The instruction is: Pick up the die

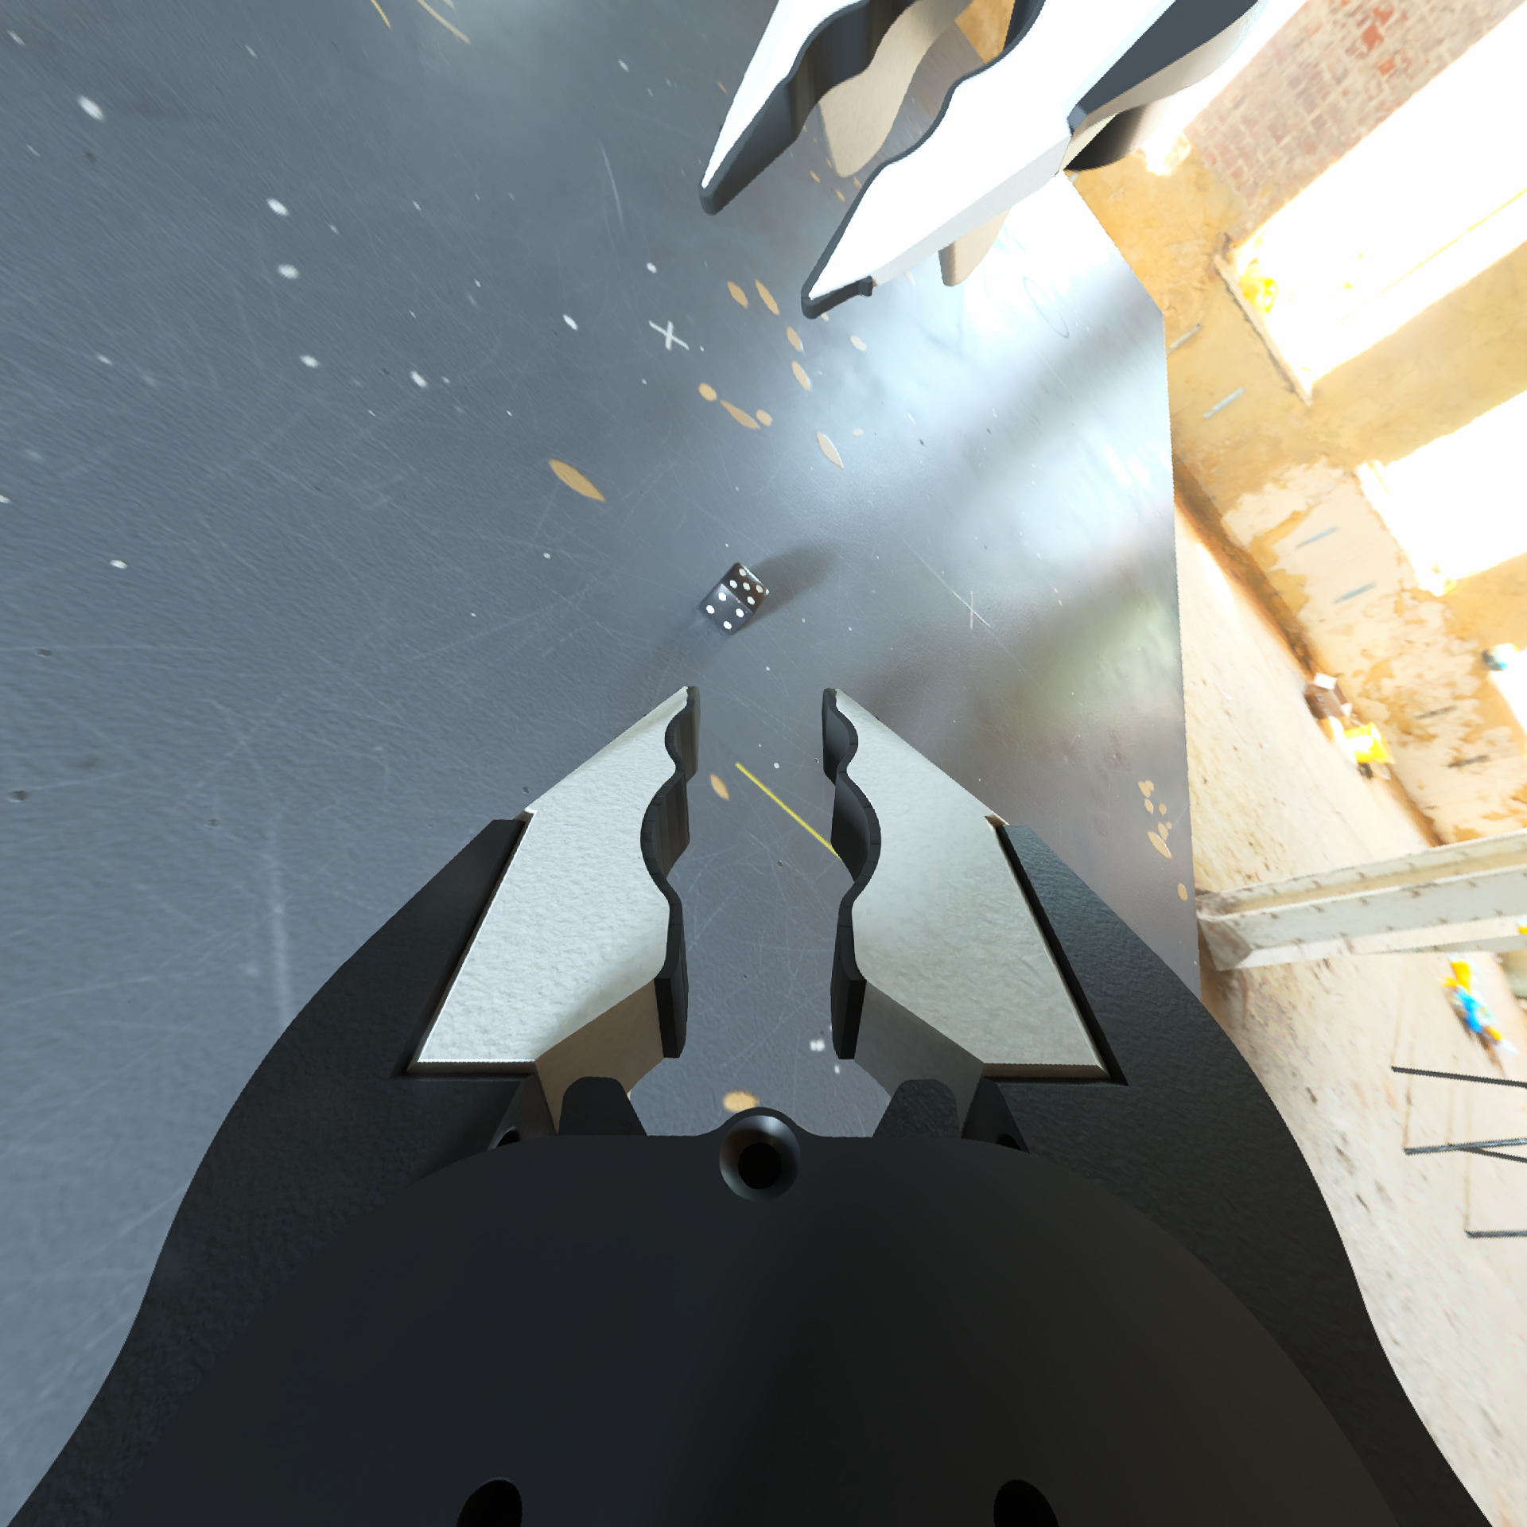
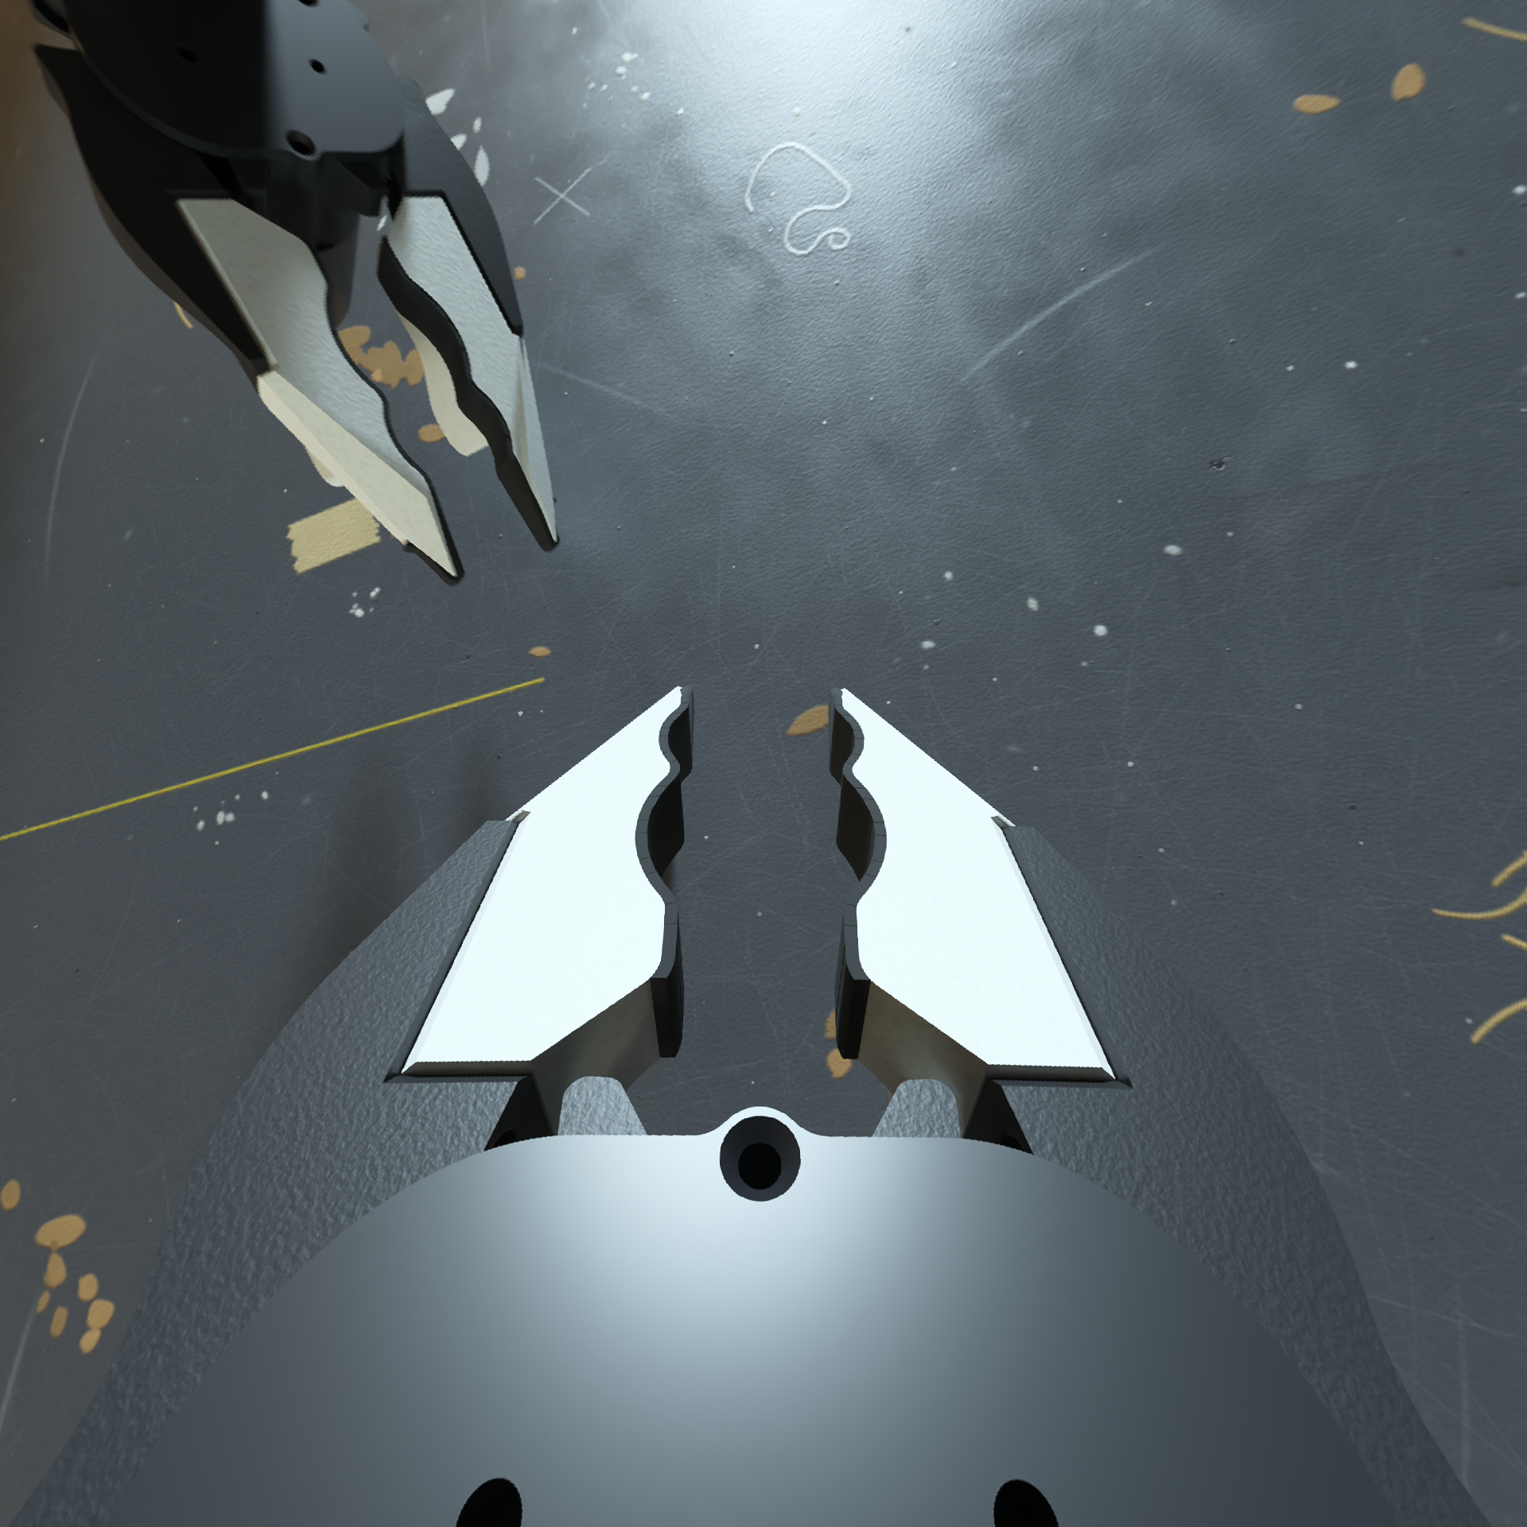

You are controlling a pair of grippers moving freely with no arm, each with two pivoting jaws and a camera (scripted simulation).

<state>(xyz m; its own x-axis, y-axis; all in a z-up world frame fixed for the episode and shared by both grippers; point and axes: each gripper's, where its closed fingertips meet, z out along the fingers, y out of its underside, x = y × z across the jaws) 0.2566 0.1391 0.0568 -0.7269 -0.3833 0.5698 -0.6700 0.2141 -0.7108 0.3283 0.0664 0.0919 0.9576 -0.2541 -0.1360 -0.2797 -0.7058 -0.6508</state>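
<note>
A small dark die (image 1: 734, 599) with white pips lies on the dark grey table (image 1: 330, 578), just ahead of my left gripper (image 1: 760, 692), which is open and empty and points at it. My right gripper (image 2: 760, 692) is open and empty over bare table; the die does not show in the right wrist view. The right gripper also shows at the top of the left wrist view (image 1: 764, 252), beyond the die. The left gripper shows at the upper left of the right wrist view (image 2: 504, 558).
The table's right edge (image 1: 1177, 661) runs close beside the die, with a sandy floor and a pale beam (image 1: 1363, 909) below. The tabletop carries paint specks, scratches, a yellow line (image 2: 273, 756) and a tan tape strip (image 2: 330, 537).
</note>
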